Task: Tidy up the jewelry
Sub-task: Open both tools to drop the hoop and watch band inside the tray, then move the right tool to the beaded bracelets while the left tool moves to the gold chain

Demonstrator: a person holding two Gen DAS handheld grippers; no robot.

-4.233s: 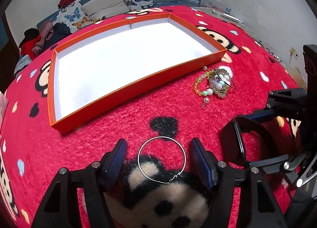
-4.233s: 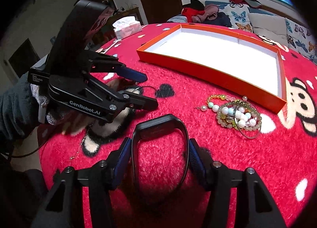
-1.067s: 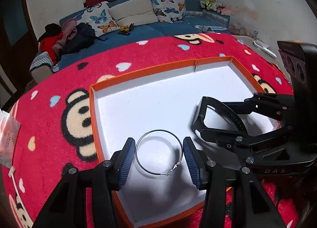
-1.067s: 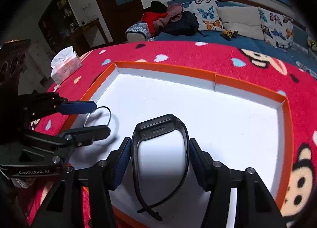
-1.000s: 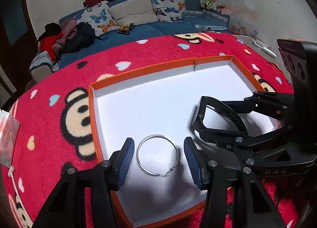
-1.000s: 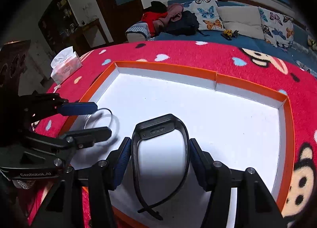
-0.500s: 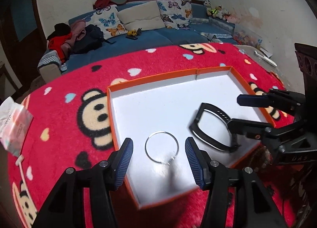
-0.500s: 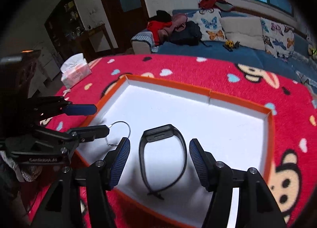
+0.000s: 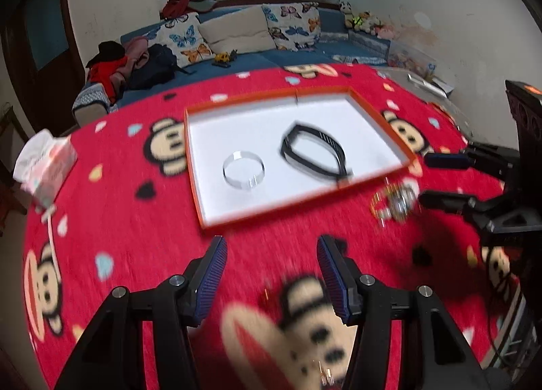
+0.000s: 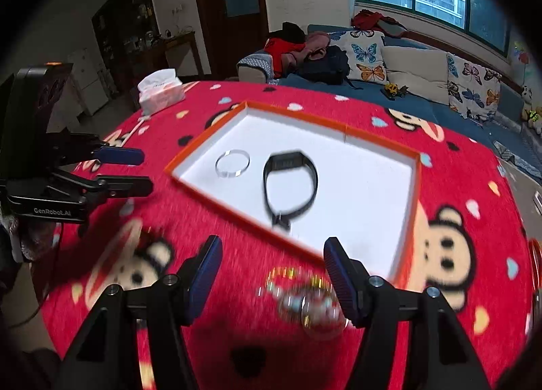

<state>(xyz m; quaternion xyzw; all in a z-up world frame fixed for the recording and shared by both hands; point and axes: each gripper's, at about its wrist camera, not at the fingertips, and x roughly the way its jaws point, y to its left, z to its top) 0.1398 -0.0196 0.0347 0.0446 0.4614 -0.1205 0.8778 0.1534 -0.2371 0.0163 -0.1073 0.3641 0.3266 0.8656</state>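
Jewelry is partly sorted: a thin silver hoop [image 9: 243, 169] and a black band [image 9: 315, 154] lie side by side on the white floor of the orange-rimmed tray [image 9: 237, 220], while a blurred heap of beads [image 10: 306, 302] sits on the red cartoon blanket [image 9: 135, 237] just outside the tray's near rim. Both tools hang empty above the blanket on the near side of the tray, the left gripper [image 9: 271, 274] with its pads spread wide and the right gripper [image 10: 272, 274] equally spread, the beads showing just beyond and between its pads. The step in hand looks like fetching those beads, and the right gripper seems best placed for it. To do it well, it should come down straight over the heap, straddle the thickest bunch of strands, not a loose end, and pinch low enough to gather several loops without snagging the blanket's pile. A slow lift would show whether any strand trails, and the load should clear the tray's rim before being set on bare white floor away from the hoop and band.
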